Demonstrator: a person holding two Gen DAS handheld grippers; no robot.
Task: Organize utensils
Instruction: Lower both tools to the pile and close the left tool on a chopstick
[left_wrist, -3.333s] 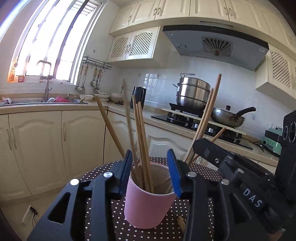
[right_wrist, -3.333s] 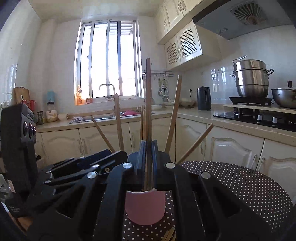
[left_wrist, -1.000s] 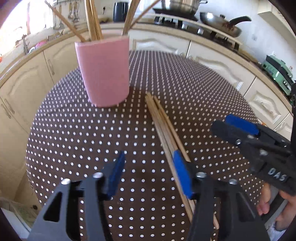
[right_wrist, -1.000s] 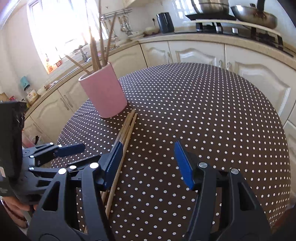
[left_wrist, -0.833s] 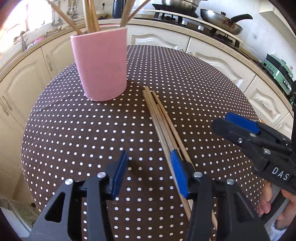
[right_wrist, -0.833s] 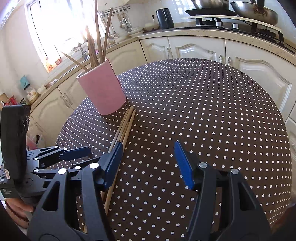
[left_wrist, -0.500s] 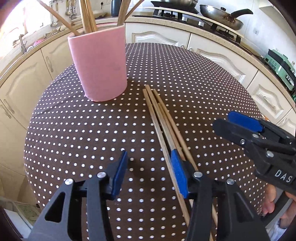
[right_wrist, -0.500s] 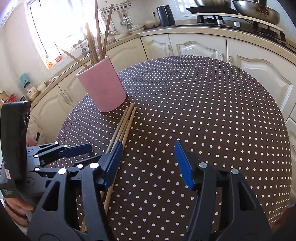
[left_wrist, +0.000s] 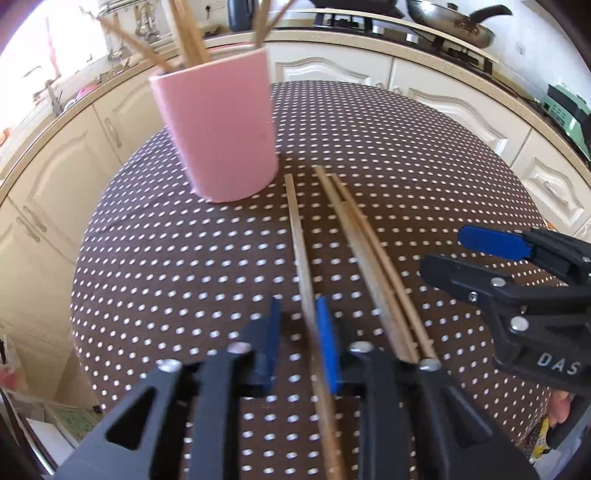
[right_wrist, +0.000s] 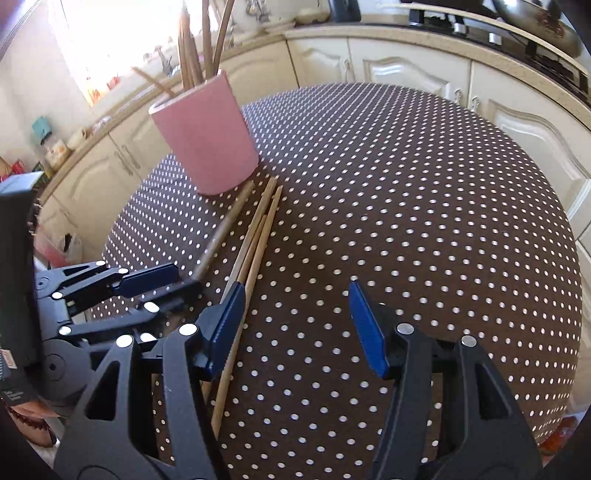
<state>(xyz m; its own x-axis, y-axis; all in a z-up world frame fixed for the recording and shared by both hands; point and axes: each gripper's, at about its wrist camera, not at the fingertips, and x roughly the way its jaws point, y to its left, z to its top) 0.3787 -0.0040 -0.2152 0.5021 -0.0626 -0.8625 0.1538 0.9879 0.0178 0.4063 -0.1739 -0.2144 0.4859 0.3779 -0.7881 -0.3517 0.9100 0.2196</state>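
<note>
Four loose wooden chopsticks (left_wrist: 300, 243) are lying on the dotted brown tablecloth (left_wrist: 406, 155) — one pink cylindrical cup (left_wrist: 218, 129) is standing there, holding several more.

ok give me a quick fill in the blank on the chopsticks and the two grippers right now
1. The left gripper is closing on ____ chopstick.
2. The pink cup already holds several chopsticks and stands ____ on the dotted tablecloth.
3. The right gripper has its jaws ____ and holds nothing.
4. The loose chopsticks beside the held one lie ____ on the cloth.

Missing words: one; upright; open; flat
</note>
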